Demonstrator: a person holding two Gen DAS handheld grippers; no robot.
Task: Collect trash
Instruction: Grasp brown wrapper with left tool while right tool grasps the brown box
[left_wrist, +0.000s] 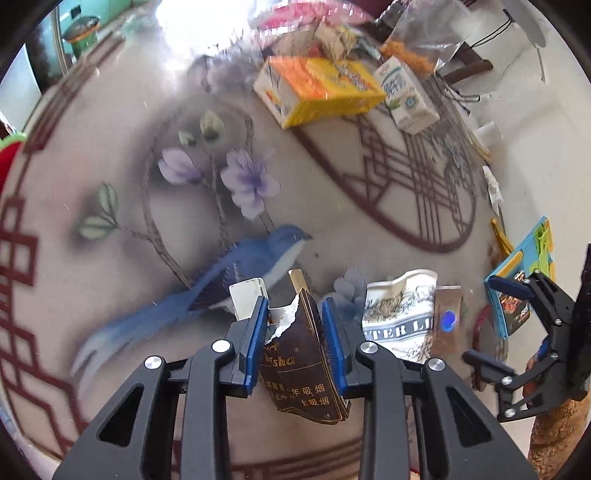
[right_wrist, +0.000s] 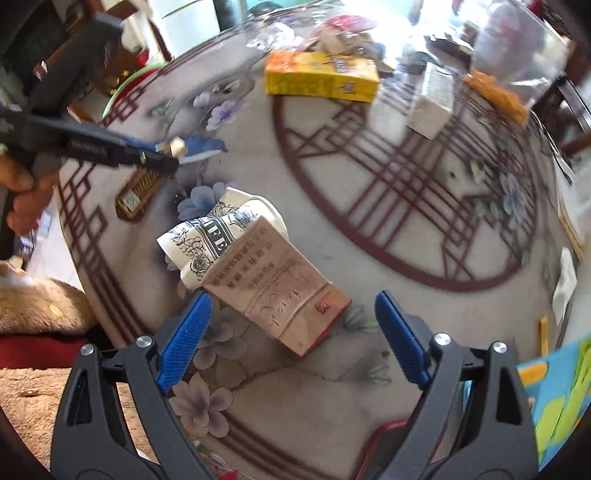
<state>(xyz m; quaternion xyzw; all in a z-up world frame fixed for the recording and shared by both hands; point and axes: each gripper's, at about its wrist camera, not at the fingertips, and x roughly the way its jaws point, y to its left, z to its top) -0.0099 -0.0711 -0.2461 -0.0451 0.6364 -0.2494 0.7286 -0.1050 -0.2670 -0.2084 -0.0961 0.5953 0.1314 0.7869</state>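
My left gripper (left_wrist: 294, 308) is shut on a torn dark brown cigarette pack (left_wrist: 303, 365) and holds it above the round painted table (left_wrist: 147, 184). The pack also shows in the right wrist view (right_wrist: 138, 192), hanging under the left gripper (right_wrist: 162, 157). My right gripper (right_wrist: 291, 306) is open, its jaws wide on either side of a tan cigarette pack (right_wrist: 280, 291) lying on the table. A crumpled white printed pack (right_wrist: 207, 236) lies against it. In the left wrist view both packs (left_wrist: 400, 310) (left_wrist: 447, 321) lie right of my fingers, with the right gripper (left_wrist: 491, 314) beyond.
A yellow box (left_wrist: 321, 88) (right_wrist: 321, 77), a white milk carton (left_wrist: 406, 96) (right_wrist: 430, 107) and a clear bag with orange snacks (left_wrist: 413, 40) stand at the table's far side. A blue and yellow box (left_wrist: 524, 277) (right_wrist: 554, 398) is near the right edge.
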